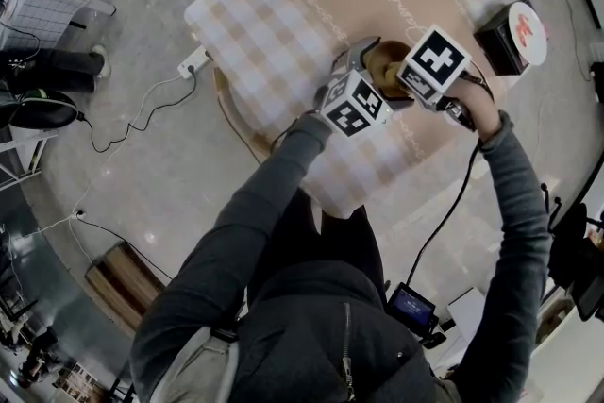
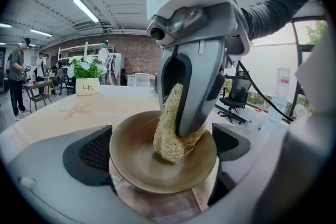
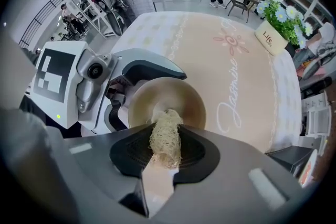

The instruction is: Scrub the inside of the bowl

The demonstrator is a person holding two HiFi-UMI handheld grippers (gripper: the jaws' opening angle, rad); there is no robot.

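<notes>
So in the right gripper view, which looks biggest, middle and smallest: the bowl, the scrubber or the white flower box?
1. bowl
2. scrubber, helped by being nearest the camera
3. white flower box, far off. It looks nearly scrubber-sized, so their order is unsure.

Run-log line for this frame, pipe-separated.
phase: scrubbing | left gripper: clamped on bowl, on table | right gripper: clamped on scrubber, pressed inside bowl
</notes>
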